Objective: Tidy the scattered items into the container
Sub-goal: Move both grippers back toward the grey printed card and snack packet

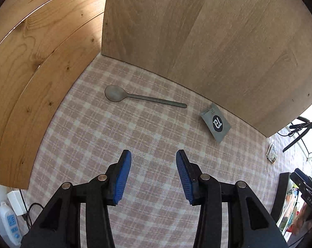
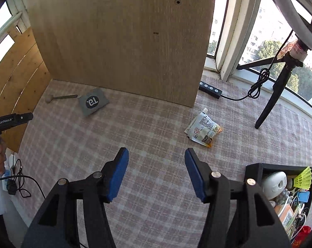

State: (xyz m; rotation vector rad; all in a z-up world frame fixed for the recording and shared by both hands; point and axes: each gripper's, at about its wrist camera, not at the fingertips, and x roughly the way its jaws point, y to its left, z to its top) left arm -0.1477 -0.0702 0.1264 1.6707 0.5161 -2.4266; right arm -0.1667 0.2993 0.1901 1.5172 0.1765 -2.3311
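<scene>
Both grippers, left [image 1: 153, 155] and right [image 2: 156, 153], spread and empty: drop left over spoon [image 1: 139, 97] beyond sachet [image 1: 215, 123], pinch handle crosswise, carry to box [image 2: 257, 168].

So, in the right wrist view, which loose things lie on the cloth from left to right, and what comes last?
spoon → grey packet → snack pouch → black box, already holding items.

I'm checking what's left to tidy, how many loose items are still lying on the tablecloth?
3: a spoon near the wooden corner, a grey packet beside its handle, and a white sachet past the board's end. Others may be hidden.
</scene>
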